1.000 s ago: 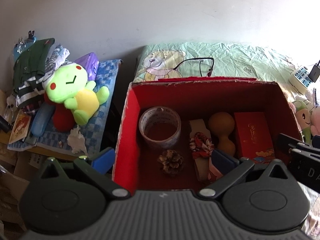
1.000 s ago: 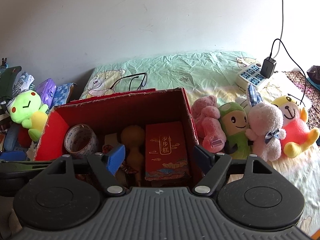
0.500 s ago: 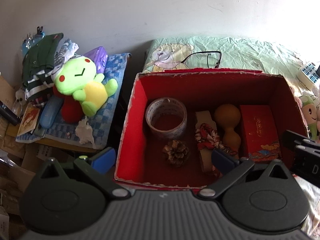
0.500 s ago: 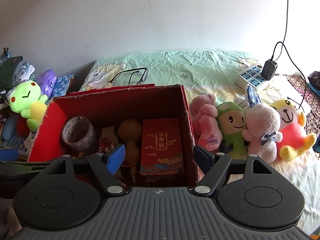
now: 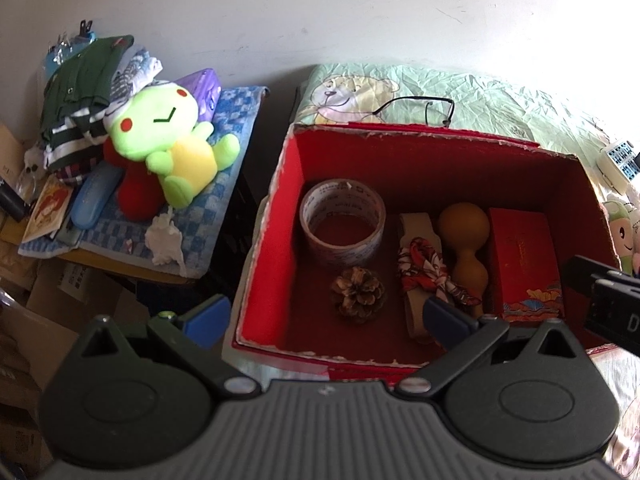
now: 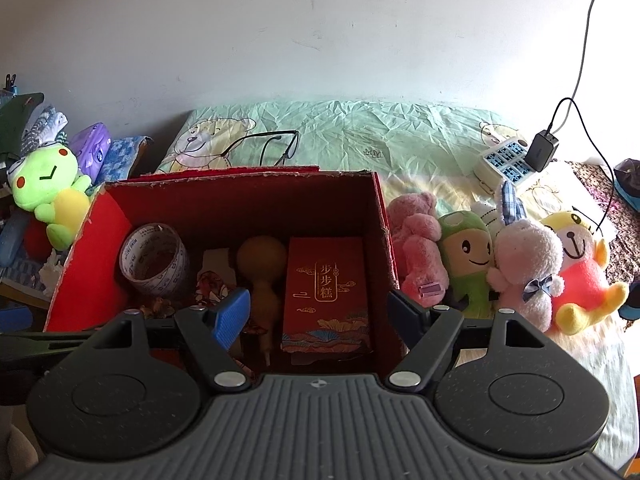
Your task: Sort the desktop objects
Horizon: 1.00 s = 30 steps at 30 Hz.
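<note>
Left gripper (image 5: pixel 326 316) hangs wide open and empty over the near rim of the red box (image 5: pixel 276 216); right gripper (image 6: pixel 318 312) likewise spread wide, holding nothing, over the box's right half. Inside, left to right: tape roll (image 5: pixel 343 229) standing on its flat side, pine cone (image 5: pixel 359 294) in front of it, patterned cloth tie (image 5: pixel 430 274), gourd (image 5: pixel 466 240), red carton (image 5: pixel 524 262). Judged: tape rigid, light, best pinched across its wall; cone brittle, scales likely to crumble; cloth limp; gourd smooth, apt to slip, so take the waist. Outside at right, plush toys (image 6: pixel 520 256) in a row, soft. Gourd's lower end and carton's base hidden behind fingers (image 6: pixel 232 314).
</note>
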Motion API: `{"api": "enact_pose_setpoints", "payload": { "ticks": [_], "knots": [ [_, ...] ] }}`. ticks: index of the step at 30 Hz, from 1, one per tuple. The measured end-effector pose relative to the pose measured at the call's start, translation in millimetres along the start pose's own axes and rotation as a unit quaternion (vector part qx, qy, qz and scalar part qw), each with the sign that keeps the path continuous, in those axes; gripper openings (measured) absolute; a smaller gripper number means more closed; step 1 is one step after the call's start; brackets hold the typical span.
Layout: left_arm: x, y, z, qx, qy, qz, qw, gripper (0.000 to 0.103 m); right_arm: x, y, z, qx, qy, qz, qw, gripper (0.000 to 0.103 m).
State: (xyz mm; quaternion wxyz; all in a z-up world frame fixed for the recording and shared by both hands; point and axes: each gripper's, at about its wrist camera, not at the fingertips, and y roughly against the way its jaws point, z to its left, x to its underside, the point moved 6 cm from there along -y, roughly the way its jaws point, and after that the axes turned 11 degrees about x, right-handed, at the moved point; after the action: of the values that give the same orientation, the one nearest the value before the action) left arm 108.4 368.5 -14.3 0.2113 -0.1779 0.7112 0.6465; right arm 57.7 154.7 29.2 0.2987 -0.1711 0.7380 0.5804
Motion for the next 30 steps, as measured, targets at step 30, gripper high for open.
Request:
{"api": "enact_pose_setpoints", "payload": {
  "ticks": [30],
  "knots": [
    [96, 13, -31, -0.056, 0.035, 0.058, 0.9961, 0.103, 80, 7, -16, -0.077, 0.065, 0.061, 0.993, 0.078]
  ]
}}
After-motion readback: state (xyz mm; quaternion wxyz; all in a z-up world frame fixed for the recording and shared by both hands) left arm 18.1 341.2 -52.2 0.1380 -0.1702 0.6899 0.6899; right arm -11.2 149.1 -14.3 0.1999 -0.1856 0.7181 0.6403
